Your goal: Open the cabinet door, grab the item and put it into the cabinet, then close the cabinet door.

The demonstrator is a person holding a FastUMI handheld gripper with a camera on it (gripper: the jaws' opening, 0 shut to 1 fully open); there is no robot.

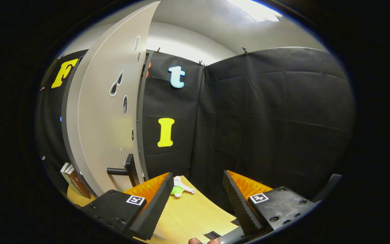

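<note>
Black cloth walls close off the booth behind a pale wooden worktop (195,213). From where I sit, the hand-held gripper (197,200) has its fingers spread wide, with nothing between them and nothing touching either one. Bare worktop lies in the gap. Beyond the fingers, near the far edge of the worktop and close to the left finger's tip, I see the item, a small white and green toy (180,189), lying flat. To the left stands the cabinet door (108,118), swung open, its pale face toward me and its dark handle (122,170) sticking out just above the left finger. Books (74,183) stand tilted at the foot of the door, further left. A fingertip (195,241) shows at the near edge, between the fingers.
</note>
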